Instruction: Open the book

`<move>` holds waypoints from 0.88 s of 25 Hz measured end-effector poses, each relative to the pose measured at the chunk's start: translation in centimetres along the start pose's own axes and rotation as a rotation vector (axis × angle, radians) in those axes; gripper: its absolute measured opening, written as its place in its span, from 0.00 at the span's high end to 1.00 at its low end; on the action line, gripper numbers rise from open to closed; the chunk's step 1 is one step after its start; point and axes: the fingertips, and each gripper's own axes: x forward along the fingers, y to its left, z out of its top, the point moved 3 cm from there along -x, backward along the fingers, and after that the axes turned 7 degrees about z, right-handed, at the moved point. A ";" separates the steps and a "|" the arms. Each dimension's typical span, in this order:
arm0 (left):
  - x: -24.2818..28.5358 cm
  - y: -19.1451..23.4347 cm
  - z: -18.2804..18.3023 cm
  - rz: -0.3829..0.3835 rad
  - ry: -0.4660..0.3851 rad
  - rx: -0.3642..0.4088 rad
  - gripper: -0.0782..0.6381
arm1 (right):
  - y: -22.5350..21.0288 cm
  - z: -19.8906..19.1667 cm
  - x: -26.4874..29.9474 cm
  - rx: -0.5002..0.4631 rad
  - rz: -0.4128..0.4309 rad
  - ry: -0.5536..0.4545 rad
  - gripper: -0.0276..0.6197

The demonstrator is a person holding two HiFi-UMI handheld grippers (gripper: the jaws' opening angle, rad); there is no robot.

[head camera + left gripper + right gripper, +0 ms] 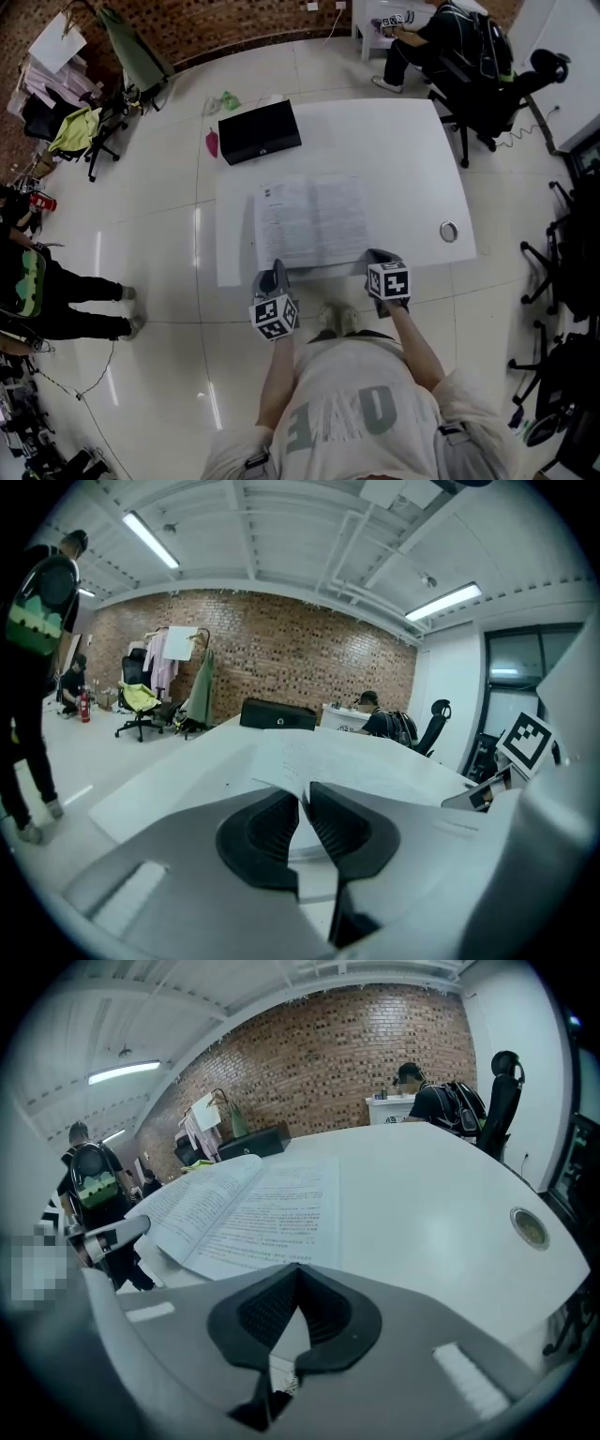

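Observation:
The book (311, 222) lies open and flat on the white table (403, 150), its printed pages facing up. My left gripper (278, 269) is at the book's near left corner. In the left gripper view a narrow gap shows between the jaws of the left gripper (304, 794), and the corner of a page of the book (347, 766) reaches their tips without being pinched. My right gripper (380, 255) rests at the near right corner. In the right gripper view the right gripper (298, 1267) is shut with nothing in it, just short of the book (244, 1208).
A black case (260, 131) lies at the table's far left corner. A round cable grommet (449, 231) sits near the right edge. A person sits at a desk (427, 37) behind the table; another stands at the left (56, 300). Office chairs (553, 272) stand to the right.

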 end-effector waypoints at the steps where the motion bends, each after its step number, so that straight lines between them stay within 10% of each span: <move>1: 0.1 0.3 -0.3 0.013 0.011 -0.007 0.81 | 0.0 0.1 0.0 0.004 0.001 -0.002 0.95; 13: 0.6 0.6 -1.1 0.138 -0.012 0.156 0.71 | 0.0 0.3 0.0 -0.003 -0.004 -0.007 0.95; 22: -0.2 4.5 -3.3 0.278 0.061 0.177 0.41 | -0.2 0.1 -0.2 -0.007 -0.003 -0.011 0.95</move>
